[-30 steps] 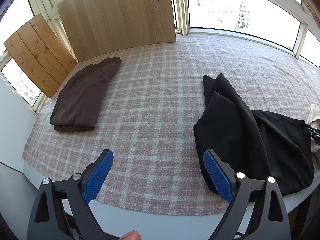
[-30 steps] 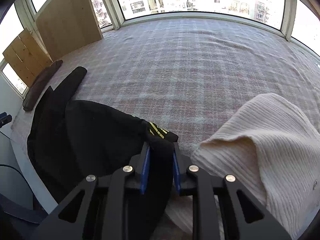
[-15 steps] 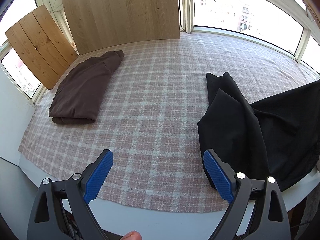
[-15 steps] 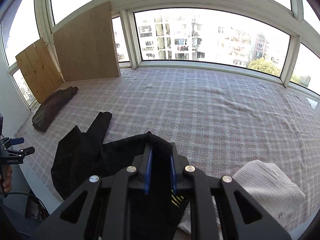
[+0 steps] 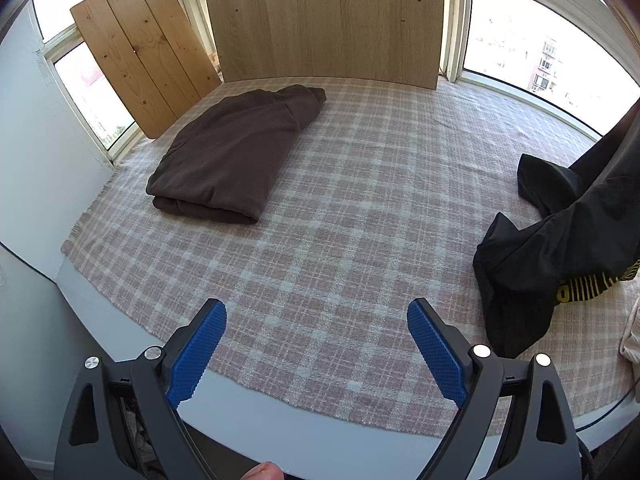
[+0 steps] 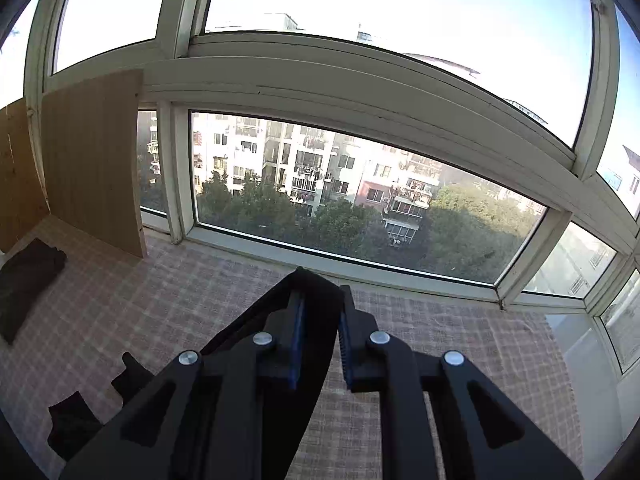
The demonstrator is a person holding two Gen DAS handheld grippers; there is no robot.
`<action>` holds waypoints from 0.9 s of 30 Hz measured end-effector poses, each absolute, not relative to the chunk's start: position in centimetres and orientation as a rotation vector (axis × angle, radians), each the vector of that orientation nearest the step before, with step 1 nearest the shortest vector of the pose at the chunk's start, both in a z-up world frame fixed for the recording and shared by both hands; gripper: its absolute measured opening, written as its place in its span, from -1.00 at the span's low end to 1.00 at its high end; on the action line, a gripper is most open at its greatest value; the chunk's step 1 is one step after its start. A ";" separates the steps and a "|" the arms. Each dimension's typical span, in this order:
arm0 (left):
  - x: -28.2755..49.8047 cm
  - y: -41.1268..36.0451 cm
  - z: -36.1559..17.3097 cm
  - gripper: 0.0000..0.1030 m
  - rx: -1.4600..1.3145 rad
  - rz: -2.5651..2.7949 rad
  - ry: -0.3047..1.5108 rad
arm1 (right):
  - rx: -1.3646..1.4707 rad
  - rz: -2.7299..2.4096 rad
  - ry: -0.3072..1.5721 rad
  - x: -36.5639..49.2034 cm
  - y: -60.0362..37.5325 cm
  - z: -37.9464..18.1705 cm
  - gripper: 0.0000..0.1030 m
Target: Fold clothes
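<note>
Black garment lifted over the plaid blanket (image 5: 340,216)

Right gripper (image 6: 320,320) clamps the black garment (image 6: 316,344); left gripper (image 5: 316,344) hangs wide apart, empty, near a folded brown garment (image 5: 236,156).

Folded garment (image 5: 236,156) lies far-left on the blanket (image 5: 340,240), near 2 boards (image 5: 324,20) leaning against the window. Trousers (image 5: 560,240) at the right edge, part-lifted. Another garment (image 5: 632,336) beside them, cropped.
</note>
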State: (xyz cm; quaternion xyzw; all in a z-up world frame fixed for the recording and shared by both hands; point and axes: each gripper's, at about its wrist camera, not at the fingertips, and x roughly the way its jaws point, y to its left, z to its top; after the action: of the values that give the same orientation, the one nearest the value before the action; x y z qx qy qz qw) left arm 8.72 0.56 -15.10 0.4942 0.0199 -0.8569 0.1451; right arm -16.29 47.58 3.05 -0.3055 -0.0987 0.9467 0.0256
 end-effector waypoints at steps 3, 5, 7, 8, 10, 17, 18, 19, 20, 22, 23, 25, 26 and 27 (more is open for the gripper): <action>8.9 0.3 -15.3 0.79 1.413 -2.408 0.070 | -0.951 2.825 -0.236 -22.4 51.6 1.6 -0.64; 8.8 0.5 -15.7 0.79 1.429 -2.379 0.066 | -1.070 2.748 -0.092 -25.3 54.5 -1.0 -0.42; 8.5 0.7 -16.0 0.79 1.440 -2.364 0.057 | -1.153 2.713 0.032 -25.1 56.0 -3.9 -0.40; 8.3 1.0 -16.1 0.79 1.443 -2.362 0.050 | -1.178 2.726 0.035 -24.1 56.2 -5.2 -0.29; 7.6 1.4 -16.1 0.79 1.449 -2.365 0.039 | -1.228 2.759 -0.007 -21.5 56.0 -7.9 -0.11; 3.9 4.9 -15.3 0.79 1.462 -2.451 -0.040 | -1.594 2.782 -0.083 -11.7 55.9 -18.6 -0.11; 3.4 5.5 -15.2 0.79 1.463 -2.466 -0.054 | -1.629 2.781 -0.056 -10.8 56.3 -19.7 -0.11; 3.0 6.0 -15.1 0.79 1.468 -2.481 -0.068 | -1.660 2.779 -0.024 -10.0 56.7 -20.7 -0.11; 2.7 6.6 -15.0 0.79 1.470 -2.492 -0.085 | -1.680 2.774 0.001 -9.5 57.1 -21.4 -0.11; 2.1 7.7 -14.8 0.79 1.474 -2.514 -0.118 | -1.685 2.768 0.042 -8.8 57.9 -22.1 -0.11; 2.1 8.1 -14.7 0.79 1.475 -2.522 -0.131 | -1.695 2.774 0.085 -8.8 58.4 -22.4 -0.10; 2.1 8.8 -14.6 0.79 1.479 -2.535 -0.144 | -1.760 2.781 0.168 -9.7 58.6 -23.1 -0.10; 2.1 9.0 -14.6 0.79 1.482 -2.537 -0.151 | -1.779 2.796 0.171 -9.9 58.2 -23.3 -0.10; 2.2 9.1 -14.6 0.79 1.484 -2.537 -0.157 | -1.791 2.814 0.158 -10.1 57.7 -23.4 -0.11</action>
State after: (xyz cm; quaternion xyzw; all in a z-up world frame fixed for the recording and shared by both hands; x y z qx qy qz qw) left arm 2.24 9.06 -14.55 0.5017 -0.0532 -0.8577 0.0990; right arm -10.05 57.73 -23.37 -0.5336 0.0472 0.8386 -0.0988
